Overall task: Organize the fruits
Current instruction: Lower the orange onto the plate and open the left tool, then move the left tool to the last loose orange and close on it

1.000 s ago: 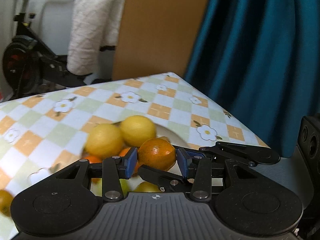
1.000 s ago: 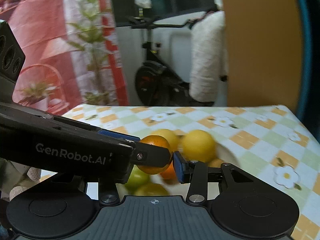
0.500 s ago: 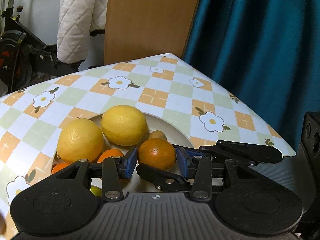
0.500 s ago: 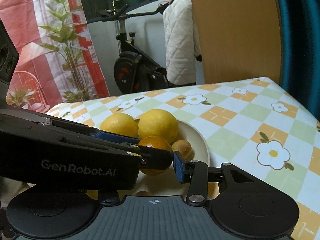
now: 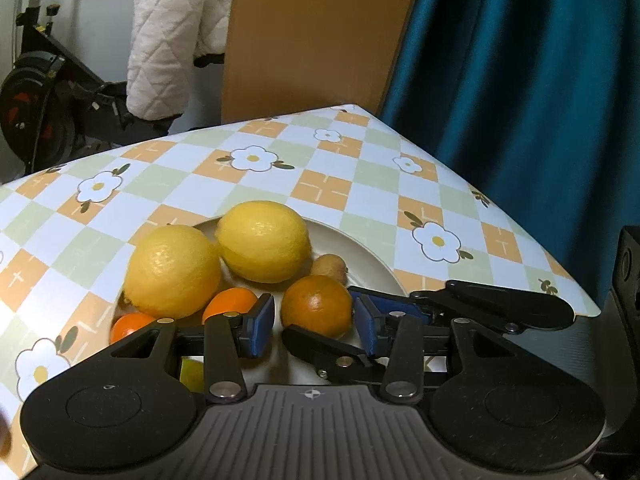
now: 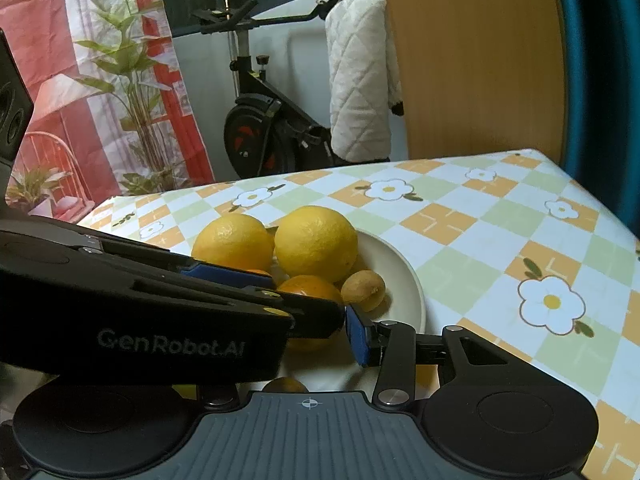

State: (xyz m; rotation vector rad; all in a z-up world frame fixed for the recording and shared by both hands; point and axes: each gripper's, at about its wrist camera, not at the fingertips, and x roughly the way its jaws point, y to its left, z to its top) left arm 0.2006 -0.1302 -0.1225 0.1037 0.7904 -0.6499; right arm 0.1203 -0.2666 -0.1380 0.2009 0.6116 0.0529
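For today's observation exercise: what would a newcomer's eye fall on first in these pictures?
Two big yellow lemons sit side by side at the back of a white plate on the checked, flowered tablecloth. In front of them an orange sits between the blue pads of the left gripper, gaps showing on both sides.

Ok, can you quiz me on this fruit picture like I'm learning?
1. How many lemons lie on the plate?
2. True or false: the left gripper is shut on a lemon.
3. Which fruit sits between the left gripper's fingers? A orange, B lemon, C banana.
Key: 1 two; 2 false; 3 A.
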